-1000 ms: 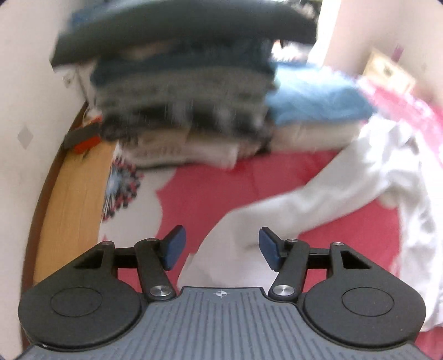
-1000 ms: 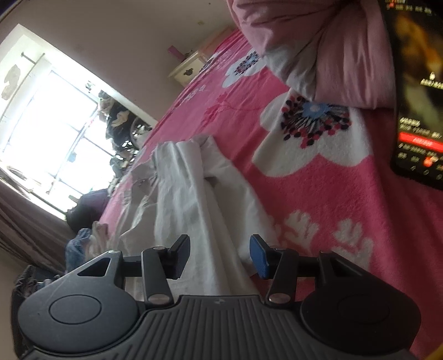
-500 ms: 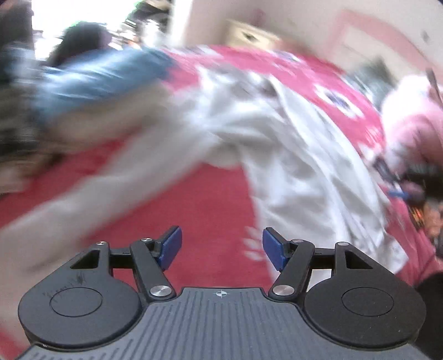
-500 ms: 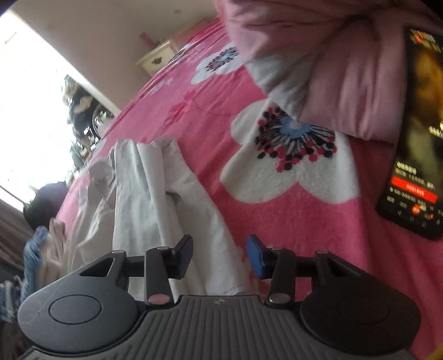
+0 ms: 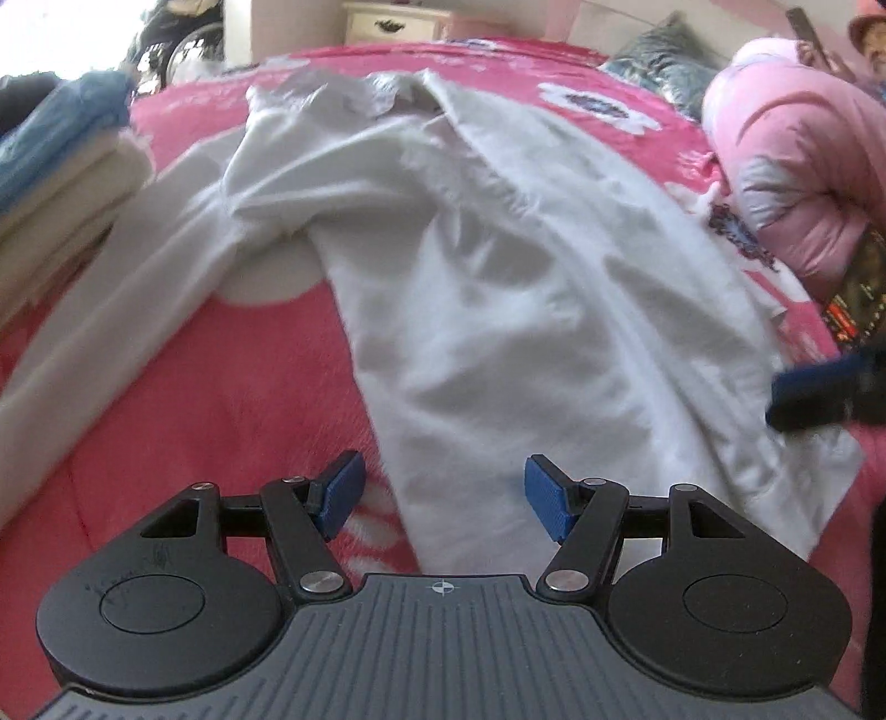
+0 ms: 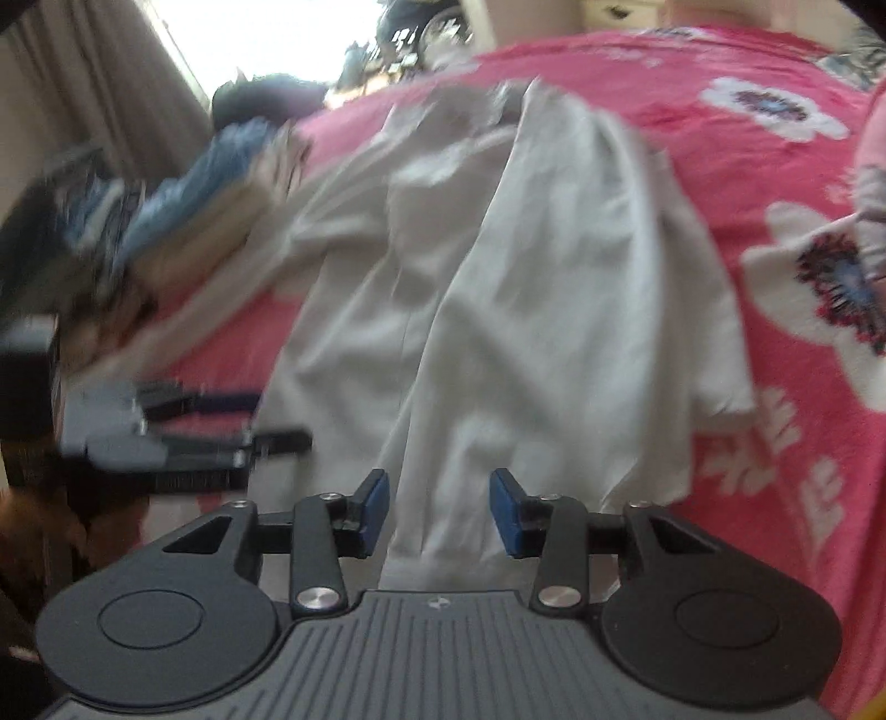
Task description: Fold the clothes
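Left wrist view: the white garment [image 5: 498, 266] lies spread and rumpled across the pink flowered bedspread [image 5: 210, 387], one sleeve trailing off to the left, its collar end at the far side.
Garment hem: the near edge sits just below both hand-held grippers.
Left hand-held gripper [image 5: 446, 495]: jaws wide, nothing pressed between the blue pads; it hovers over the garment's near left edge, one pad over bedspread, the other over cloth.
Right hand-held gripper [image 6: 440, 512]: jaws narrower and closing, a fold of the white garment [image 6: 526, 277] lies in the gap, though the pads do not press on it. From the left wrist view its blurred tip [image 5: 825, 390] shows at the garment's right edge.
Folded pile [image 5: 61, 160]: blue and cream clothes stacked at the left, just beside the sleeve.
Further out: a person's pink padded sleeve [image 5: 797, 171] at the right, a cream bedside cabinet [image 5: 398, 22] beyond the bed, a bright window [image 6: 277, 33] with curtains.
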The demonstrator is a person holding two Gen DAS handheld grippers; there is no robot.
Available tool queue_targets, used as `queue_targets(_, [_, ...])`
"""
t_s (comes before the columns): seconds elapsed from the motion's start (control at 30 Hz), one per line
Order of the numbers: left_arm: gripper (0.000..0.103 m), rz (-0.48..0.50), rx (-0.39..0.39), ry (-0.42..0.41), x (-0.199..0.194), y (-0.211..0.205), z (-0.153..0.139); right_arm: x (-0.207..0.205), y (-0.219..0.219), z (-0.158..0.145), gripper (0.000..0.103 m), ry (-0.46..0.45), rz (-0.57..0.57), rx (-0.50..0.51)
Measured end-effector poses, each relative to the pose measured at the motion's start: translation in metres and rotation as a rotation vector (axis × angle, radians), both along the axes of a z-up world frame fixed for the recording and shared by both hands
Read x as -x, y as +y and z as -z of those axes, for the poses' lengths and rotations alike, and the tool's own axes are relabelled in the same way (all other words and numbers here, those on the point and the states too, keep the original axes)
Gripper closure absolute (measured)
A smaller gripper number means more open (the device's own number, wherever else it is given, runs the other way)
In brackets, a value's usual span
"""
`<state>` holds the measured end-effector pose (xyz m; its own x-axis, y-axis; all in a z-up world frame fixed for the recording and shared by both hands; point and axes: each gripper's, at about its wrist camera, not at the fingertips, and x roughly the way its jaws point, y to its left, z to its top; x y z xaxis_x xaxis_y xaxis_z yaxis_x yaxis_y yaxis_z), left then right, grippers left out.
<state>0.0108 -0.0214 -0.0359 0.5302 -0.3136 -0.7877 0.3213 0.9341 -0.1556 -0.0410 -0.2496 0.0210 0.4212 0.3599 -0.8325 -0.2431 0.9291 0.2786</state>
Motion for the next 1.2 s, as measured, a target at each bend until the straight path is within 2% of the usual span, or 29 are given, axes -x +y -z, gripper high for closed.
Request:
queue_targets(0.07, [0.038, -0.007, 0.013, -0.005, 0.001, 0.002, 0.000, 0.001, 0.002, 0.012, 0.066, 0.039, -0.011, 0.028])
queue_targets(0.13, [0.039, -0.006, 0.005, -0.010, 0.003, 0.000, 0.000, 0.004, 0.001, 0.021, 0.075, 0.058, -0.002, 0.052])
queue_targets(0.17, [0.039, -0.006, -0.001, -0.011, 0.002, -0.002, 0.000, 0.005, -0.001, 0.021, 0.086, 0.058, 0.010, 0.058])
queue_targets(0.2, [0.038, -0.007, -0.005, -0.011, 0.003, -0.002, 0.000, 0.005, -0.004, 0.019, 0.103, 0.057, 0.025, 0.057])
queue_targets(0.3, [0.038, -0.010, -0.007, -0.012, 0.002, -0.004, 0.001, 0.005, -0.019, 0.003, 0.103, 0.016, 0.093, 0.029])
queue_targets(0.53, [0.038, -0.032, -0.014, -0.036, 0.006, -0.008, 0.004, 0.000, -0.065, -0.066, 0.103, -0.204, 0.260, -0.039])
queue_targets(0.63, [0.038, -0.030, -0.014, -0.037, 0.006, -0.007, 0.004, -0.021, -0.088, -0.102, 0.103, -0.300, 0.346, -0.083])
queue_targets(0.73, [0.038, -0.025, -0.011, -0.031, 0.004, -0.006, 0.003, -0.060, -0.112, -0.137, 0.103, -0.390, 0.426, -0.082])
queue_targets(0.83, [0.038, -0.026, -0.001, -0.026, 0.003, -0.004, 0.002, -0.104, -0.128, -0.172, 0.103, -0.483, 0.482, -0.030])
queue_targets(1.0, [0.038, -0.024, -0.002, -0.025, 0.003, -0.004, 0.002, -0.187, -0.143, -0.221, 0.103, -0.636, 0.574, 0.149])
queue_targets(1.1, [0.038, -0.028, 0.008, -0.017, 0.002, -0.003, 0.002, -0.238, -0.153, -0.236, 0.103, -0.680, 0.637, 0.262])
queue_targets(1.2, [0.038, -0.033, 0.017, -0.009, 0.001, -0.002, 0.002, -0.287, -0.163, -0.233, 0.103, -0.698, 0.704, 0.370])
